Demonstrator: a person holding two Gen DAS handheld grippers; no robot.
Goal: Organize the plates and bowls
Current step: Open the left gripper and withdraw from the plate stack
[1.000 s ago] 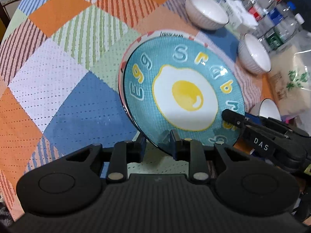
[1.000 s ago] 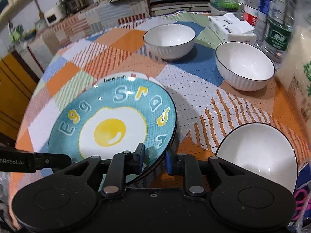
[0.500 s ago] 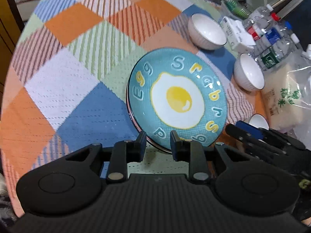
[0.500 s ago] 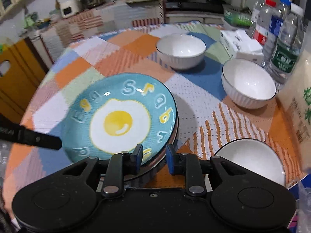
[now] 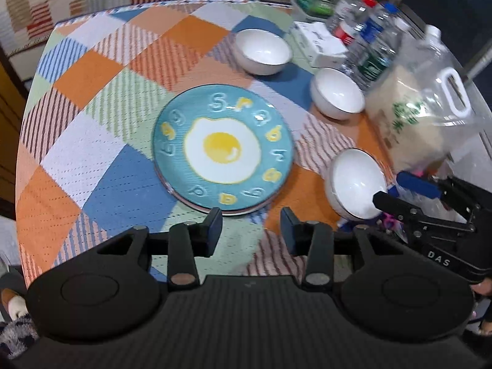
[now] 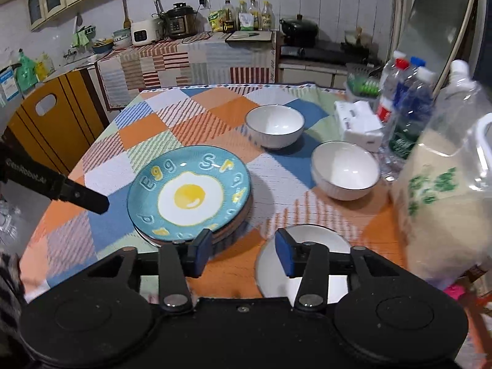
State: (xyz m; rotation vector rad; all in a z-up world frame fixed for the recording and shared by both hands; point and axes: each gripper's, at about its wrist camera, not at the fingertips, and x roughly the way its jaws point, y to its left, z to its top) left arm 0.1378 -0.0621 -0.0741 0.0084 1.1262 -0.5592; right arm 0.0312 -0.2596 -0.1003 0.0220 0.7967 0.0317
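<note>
1. Egg plate (image 5: 223, 150) lies flat atop a plate stack (image 6: 236, 224), mid table; stacked so plates sit as one pile — plate step looks done.
2. Look: teal glaze, fried-egg print, raised yellow/teal letters round the rim; lower rims peek out pinkish.
3. L gripper (image 5: 251, 227) near edge of the plate, jaws just been opening, nothing betw them, released.
4. R gripper (image 6: 243, 251) same: jaws just been opening, empty, clear of the stack.
5. Near bowl (image 5: 356, 183) right of the stack, under the R claw; likely next pick.
6. Two more white bowls, far (image 6: 274, 126) & far-right (image 6: 345, 173), apart, unstacked.
7. Bottles (image 6: 409, 104), rice bag (image 6: 439, 203) crowd the right edge; checked cloth (image 5: 101, 166) under all.
</note>
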